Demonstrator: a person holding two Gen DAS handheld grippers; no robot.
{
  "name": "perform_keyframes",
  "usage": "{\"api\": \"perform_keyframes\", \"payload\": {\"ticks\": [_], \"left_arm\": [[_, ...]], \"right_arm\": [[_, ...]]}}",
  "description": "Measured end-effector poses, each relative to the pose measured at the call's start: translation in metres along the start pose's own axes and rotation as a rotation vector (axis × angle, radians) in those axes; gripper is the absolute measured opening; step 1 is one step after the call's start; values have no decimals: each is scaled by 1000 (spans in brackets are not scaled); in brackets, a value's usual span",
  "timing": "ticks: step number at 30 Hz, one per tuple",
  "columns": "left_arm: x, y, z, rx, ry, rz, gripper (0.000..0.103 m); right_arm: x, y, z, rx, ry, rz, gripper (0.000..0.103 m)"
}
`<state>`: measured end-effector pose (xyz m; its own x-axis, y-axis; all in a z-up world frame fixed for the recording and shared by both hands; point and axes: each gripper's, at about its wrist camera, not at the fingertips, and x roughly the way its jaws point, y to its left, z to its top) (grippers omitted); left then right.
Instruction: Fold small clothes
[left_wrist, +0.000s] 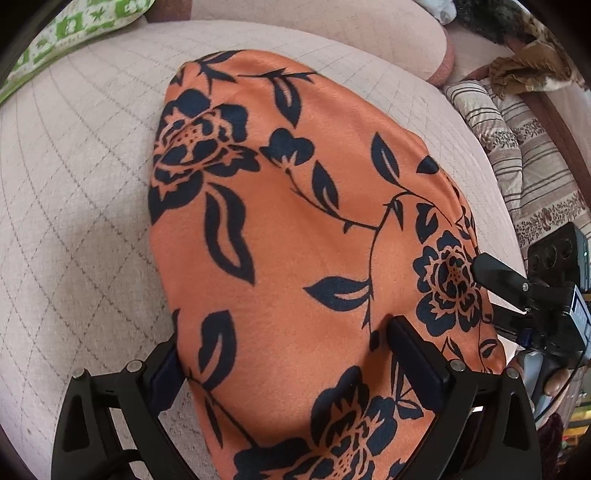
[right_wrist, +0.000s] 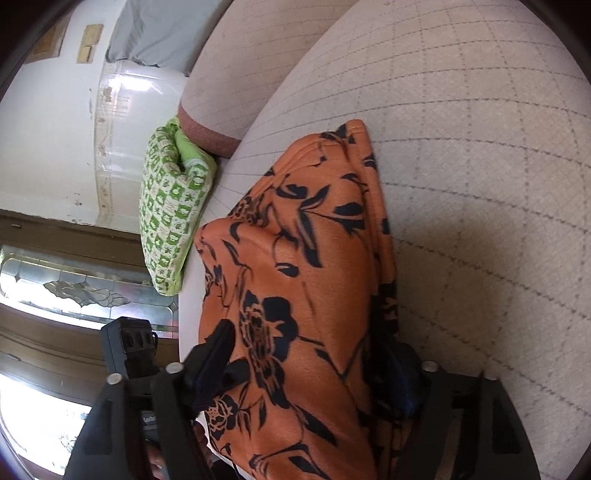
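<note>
Nearest, the left gripper (left_wrist: 284, 358) stands wide, its black fingers (left_wrist: 417, 362) straddling the near edge of a folded orange cloth with a dark navy flower print (left_wrist: 295, 221); whether the pads press it is unclear; the right gripper (right_wrist: 314, 369) also straddles this cloth, jaws wide; the cloth lies on a pale quilted sofa seat (left_wrist: 74, 184); beyond, a green-and-white patterned cushion (right_wrist: 170, 206) rests at the seat's edge.

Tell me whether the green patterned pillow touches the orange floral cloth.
Apart. The right wrist view shows bare sofa cushion between the green patterned pillow and orange floral cloth.
</note>
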<state>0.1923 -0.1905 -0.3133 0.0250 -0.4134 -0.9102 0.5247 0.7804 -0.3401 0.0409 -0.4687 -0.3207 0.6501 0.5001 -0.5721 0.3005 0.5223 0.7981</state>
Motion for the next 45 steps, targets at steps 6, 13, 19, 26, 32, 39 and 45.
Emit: {"api": "perform_keyframes", "payload": {"ticks": [6,13,19,26,32,39,45], "left_arm": [[-14,1,-4,-10,-62,-40,72],[-32,-12,-12,55,-125,33,47],[-56,-25,-19,104,-207,132,44],[-103,-23,-30,125,-302,227,43],[-121,-28,-42,138,-343,286,43],[-108,-5,-49,102,-294,297,43],[-74,31,-47,-1,-206,285,54]], "right_arm": [[4,11,0,-76,-21,-72,41],[0,29,-4,-141,-74,-89,34],[-5,43,-9,-180,-118,-86,30],[-13,78,-24,-274,-174,15,23],[-11,105,-38,-316,-203,90,22],[12,104,-41,-304,-133,-1,22],[37,61,-27,-151,26,-120,71]]}}
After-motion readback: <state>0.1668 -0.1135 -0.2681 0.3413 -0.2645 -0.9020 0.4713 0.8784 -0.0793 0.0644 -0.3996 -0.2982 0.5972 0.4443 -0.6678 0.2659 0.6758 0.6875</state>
